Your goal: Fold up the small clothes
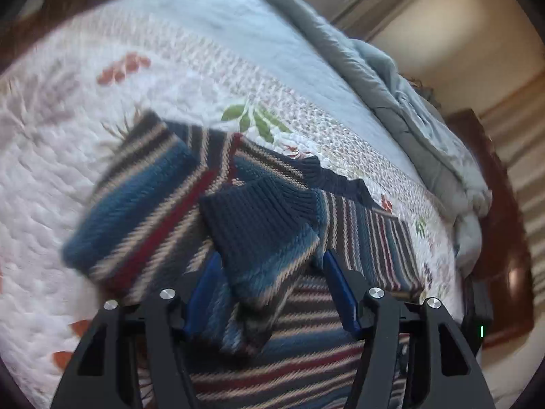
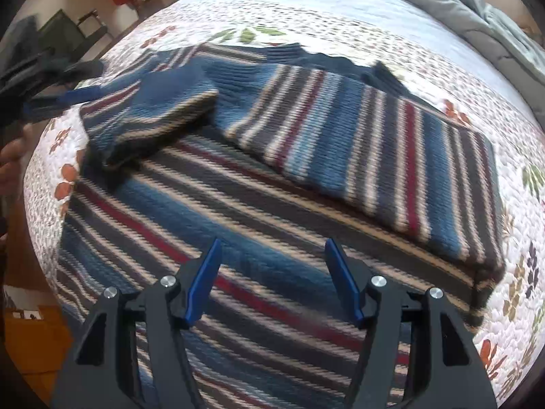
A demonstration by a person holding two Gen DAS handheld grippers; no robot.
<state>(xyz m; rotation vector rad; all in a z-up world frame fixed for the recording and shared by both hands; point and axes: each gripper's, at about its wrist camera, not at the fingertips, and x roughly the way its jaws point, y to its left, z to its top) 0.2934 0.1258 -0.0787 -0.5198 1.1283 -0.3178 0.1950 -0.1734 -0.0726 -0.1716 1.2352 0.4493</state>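
Observation:
A striped knit sweater (image 2: 238,204) in blue, grey, red and cream lies flat on the bed. One sleeve (image 2: 374,156) is folded across its body on the right. The other sleeve (image 1: 265,231), with a navy ribbed cuff, lies folded over the body on the left. My left gripper (image 1: 271,255) is open, and this sleeve lies loosely between its blue fingers. In the right wrist view the left gripper (image 2: 68,100) reaches in from the left edge beside that sleeve (image 2: 163,109). My right gripper (image 2: 273,242) hovers open over the sweater's lower body and holds nothing.
A white quilt (image 1: 102,102) with printed flowers and leaves covers the bed. A bunched grey blanket (image 1: 408,102) lies along its far right side, next to a dark wooden bed frame (image 1: 494,204). A person's hand (image 2: 10,160) shows at the left edge.

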